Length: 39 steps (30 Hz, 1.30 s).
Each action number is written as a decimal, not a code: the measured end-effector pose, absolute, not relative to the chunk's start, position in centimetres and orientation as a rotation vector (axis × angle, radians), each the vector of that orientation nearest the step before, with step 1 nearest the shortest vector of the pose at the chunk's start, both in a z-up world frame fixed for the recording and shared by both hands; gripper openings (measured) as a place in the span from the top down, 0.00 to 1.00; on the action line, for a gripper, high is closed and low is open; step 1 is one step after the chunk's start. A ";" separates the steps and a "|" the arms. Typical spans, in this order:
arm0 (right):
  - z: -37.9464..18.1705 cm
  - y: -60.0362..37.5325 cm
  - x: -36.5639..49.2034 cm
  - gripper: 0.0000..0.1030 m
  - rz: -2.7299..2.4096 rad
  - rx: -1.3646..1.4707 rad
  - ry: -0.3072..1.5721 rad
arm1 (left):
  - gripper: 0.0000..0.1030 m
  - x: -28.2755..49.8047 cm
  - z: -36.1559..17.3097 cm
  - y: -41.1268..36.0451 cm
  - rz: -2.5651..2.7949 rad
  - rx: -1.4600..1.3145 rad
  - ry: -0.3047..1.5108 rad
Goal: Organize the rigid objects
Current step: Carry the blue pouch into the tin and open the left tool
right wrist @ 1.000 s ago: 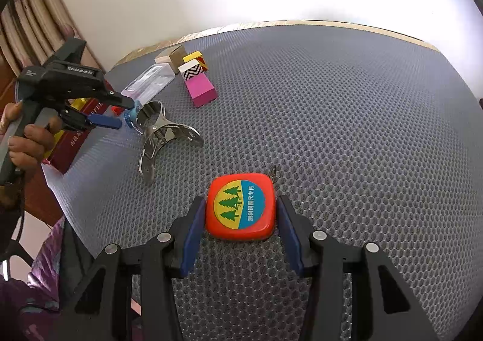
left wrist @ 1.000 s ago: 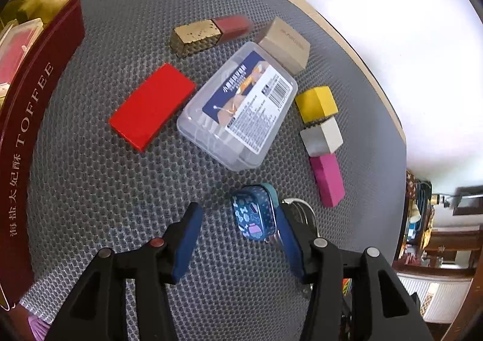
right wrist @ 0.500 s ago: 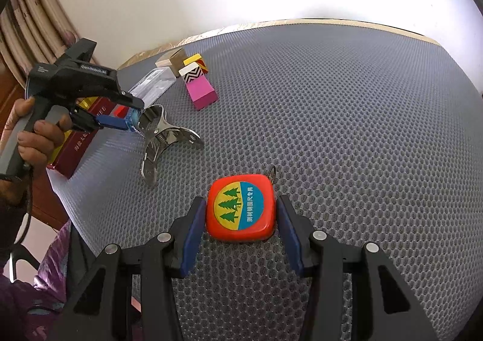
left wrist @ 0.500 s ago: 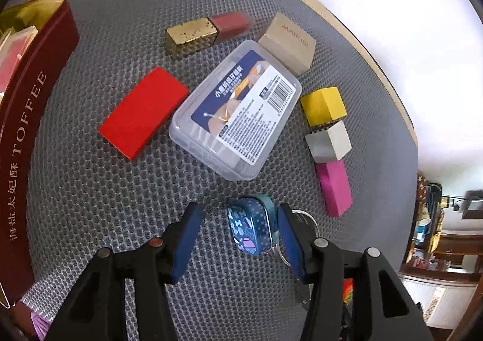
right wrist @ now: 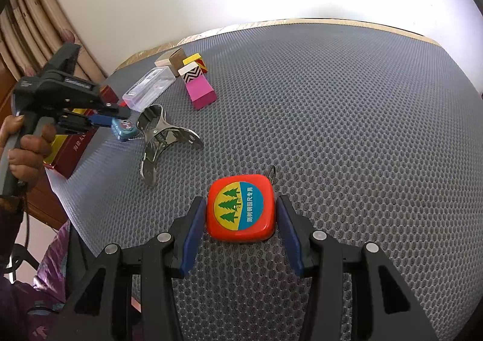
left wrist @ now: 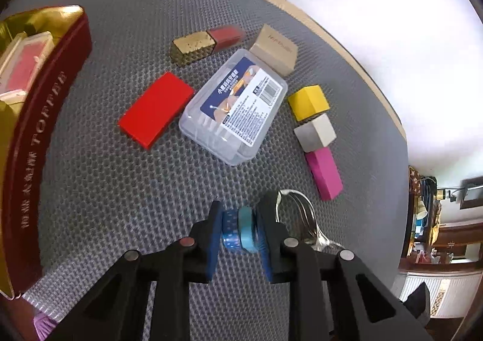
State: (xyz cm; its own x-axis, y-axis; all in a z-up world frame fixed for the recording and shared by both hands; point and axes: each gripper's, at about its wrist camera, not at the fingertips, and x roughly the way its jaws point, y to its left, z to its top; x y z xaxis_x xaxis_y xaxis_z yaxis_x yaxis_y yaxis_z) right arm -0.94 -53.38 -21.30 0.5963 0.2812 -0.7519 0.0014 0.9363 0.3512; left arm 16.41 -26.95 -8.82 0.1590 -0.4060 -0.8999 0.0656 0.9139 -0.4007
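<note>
My left gripper (left wrist: 240, 211) is closing, and its blue pads press on a small blue patterned case (left wrist: 241, 232), held edge-on just above the grey mesh mat (left wrist: 120, 190). The right wrist view shows that gripper (right wrist: 120, 120) with the case (right wrist: 122, 129) next to a metal spring clip (right wrist: 163, 135). My right gripper (right wrist: 239, 199) rests low on the mat, shut on an orange tape measure (right wrist: 240, 208) with a tree label.
A dark red toffee tin (left wrist: 39, 141) stands at the left. Ahead lie a red flat block (left wrist: 155, 110), a clear plastic box (left wrist: 234, 111), a gold-and-red block (left wrist: 205, 43), and tan (left wrist: 274, 49), yellow (left wrist: 308, 102), white (left wrist: 315, 132) and pink (left wrist: 324, 173) blocks. A hand (right wrist: 24, 147) holds the left gripper.
The left gripper's jaws have closed onto the blue case, which now sits edge-on between the pads and a little off the mat. The right gripper and tape measure have not moved.
</note>
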 end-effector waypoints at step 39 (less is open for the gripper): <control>-21.4 -52.8 -0.6 0.55 0.149 0.327 0.943 | 0.79 15.0 1.8 -16.8 -0.264 -0.246 1.152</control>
